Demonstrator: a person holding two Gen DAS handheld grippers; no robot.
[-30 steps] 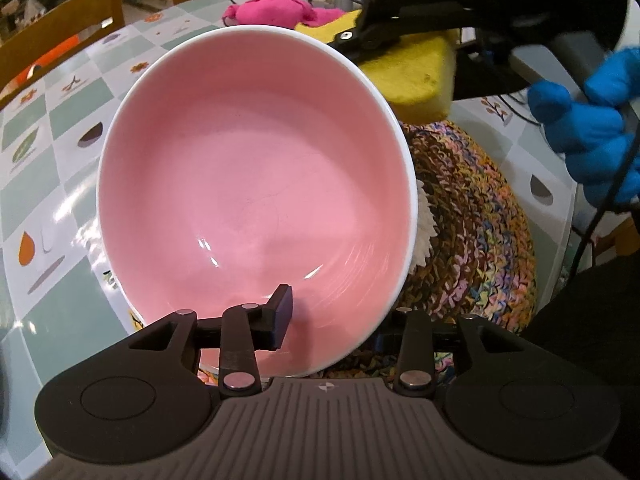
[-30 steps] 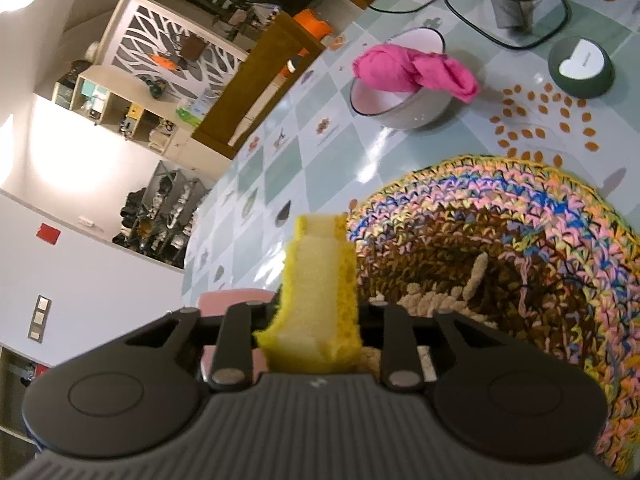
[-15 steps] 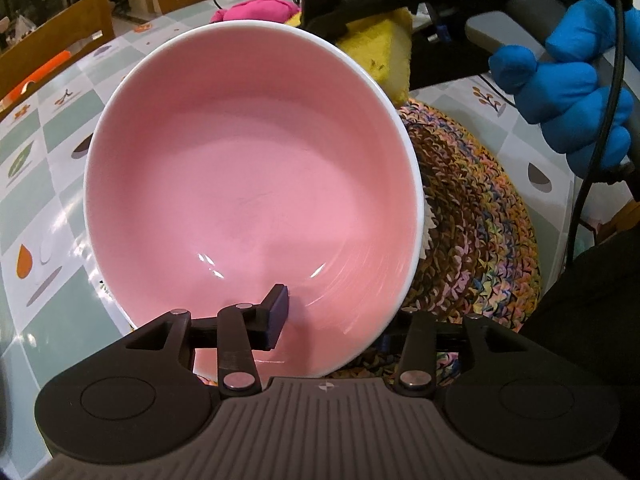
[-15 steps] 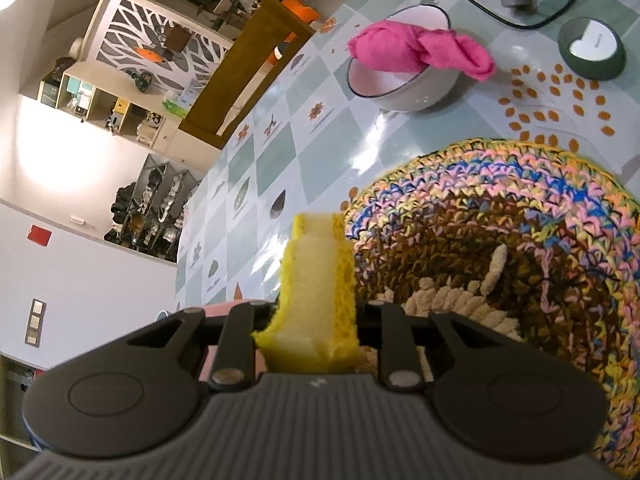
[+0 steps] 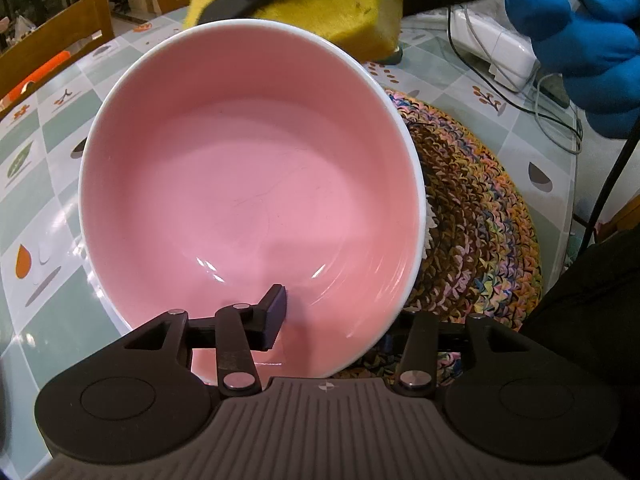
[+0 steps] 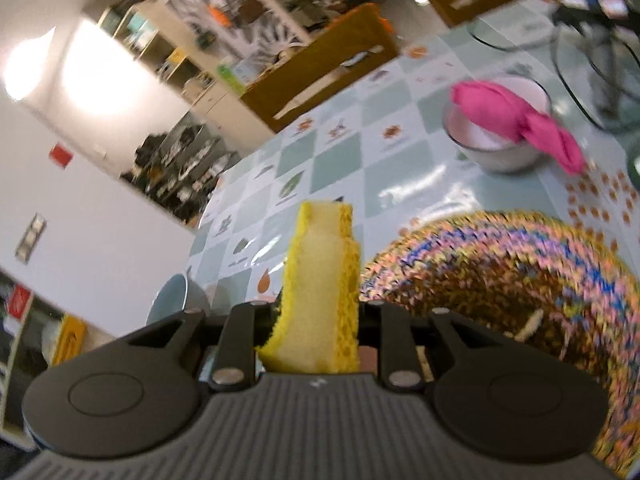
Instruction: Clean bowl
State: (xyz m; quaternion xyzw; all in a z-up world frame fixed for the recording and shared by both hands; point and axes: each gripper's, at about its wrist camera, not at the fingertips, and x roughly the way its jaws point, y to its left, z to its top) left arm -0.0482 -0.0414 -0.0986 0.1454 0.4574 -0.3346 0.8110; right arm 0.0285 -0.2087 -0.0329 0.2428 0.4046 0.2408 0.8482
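A pink bowl [image 5: 248,176] with a white rim fills the left wrist view, tilted toward the camera. My left gripper [image 5: 340,320] is shut on its near rim, one finger inside the bowl, the other hidden behind the wall. My right gripper [image 6: 318,312] is shut on a yellow sponge [image 6: 320,284] that stands upright between its fingers. In the left wrist view the sponge [image 5: 344,4] and right gripper hover just above the bowl's far rim, held by a blue-gloved hand [image 5: 580,40].
A round multicoloured woven mat [image 5: 480,208] lies under and right of the bowl on a tiled table [image 5: 36,152]. A white bowl [image 6: 500,148] with a pink cloth [image 6: 516,120] stands further back. Cables and a white power adapter [image 5: 496,44] lie at the far right. Wooden chairs [image 6: 320,60] stand beyond.
The right gripper with the sponge has moved closer, now over the bowl's far rim. The bowl has shifted slightly in the left gripper's view.
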